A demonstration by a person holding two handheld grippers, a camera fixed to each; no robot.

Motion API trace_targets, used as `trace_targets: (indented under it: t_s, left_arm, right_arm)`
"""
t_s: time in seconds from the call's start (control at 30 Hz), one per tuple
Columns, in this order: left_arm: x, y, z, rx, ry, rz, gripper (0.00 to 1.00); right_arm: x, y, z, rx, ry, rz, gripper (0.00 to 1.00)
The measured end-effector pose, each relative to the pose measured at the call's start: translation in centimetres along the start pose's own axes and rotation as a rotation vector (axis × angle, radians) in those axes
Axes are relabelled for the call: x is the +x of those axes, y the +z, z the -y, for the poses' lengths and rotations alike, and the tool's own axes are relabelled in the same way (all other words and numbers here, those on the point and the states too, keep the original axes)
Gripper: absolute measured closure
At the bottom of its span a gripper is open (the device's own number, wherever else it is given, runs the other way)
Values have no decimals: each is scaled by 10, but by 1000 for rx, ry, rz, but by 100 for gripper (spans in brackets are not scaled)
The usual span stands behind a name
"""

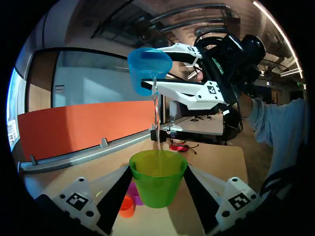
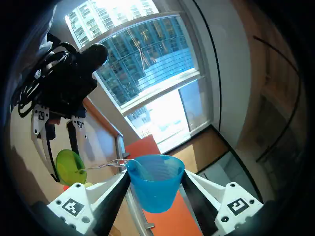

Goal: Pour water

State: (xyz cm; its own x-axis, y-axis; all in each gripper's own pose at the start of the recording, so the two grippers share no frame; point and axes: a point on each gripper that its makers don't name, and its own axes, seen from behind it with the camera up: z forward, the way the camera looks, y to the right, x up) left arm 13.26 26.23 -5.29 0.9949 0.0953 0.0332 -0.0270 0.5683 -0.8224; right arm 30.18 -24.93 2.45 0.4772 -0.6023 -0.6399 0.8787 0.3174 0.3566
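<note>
our right gripper [image 2: 155,176] is clamped on the blue cup [image 2: 154,192], tipped high so a thin water stream [image 1: 156,118] falls into the green cup [image 1: 158,185], which our left gripper [image 1: 157,172] pinches from both sides over the wooden table [image 1: 214,157]. the drop is long and the stream twists; we judge that any wobble or steeper tilt could send water past the rim, onto the table and the small orange cup [image 1: 126,206] below.

Only a thin water stream [image 1: 156,118] crosses the gap between the blue cup [image 1: 149,70] above and the green cup [image 1: 158,179] below. On the worktop [image 1: 220,165], an orange cup [image 1: 126,206] and a purple cup [image 1: 134,192] crowd the green cup's left; its right is bare.
</note>
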Motion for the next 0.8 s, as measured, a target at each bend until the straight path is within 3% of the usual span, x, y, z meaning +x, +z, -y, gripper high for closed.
trace_targets:
  t_s: [0.8]
  left_arm:
    - [4, 0, -3, -6, 5, -12, 13]
  right_arm:
    - [8, 3, -13, -25, -127, -5, 10]
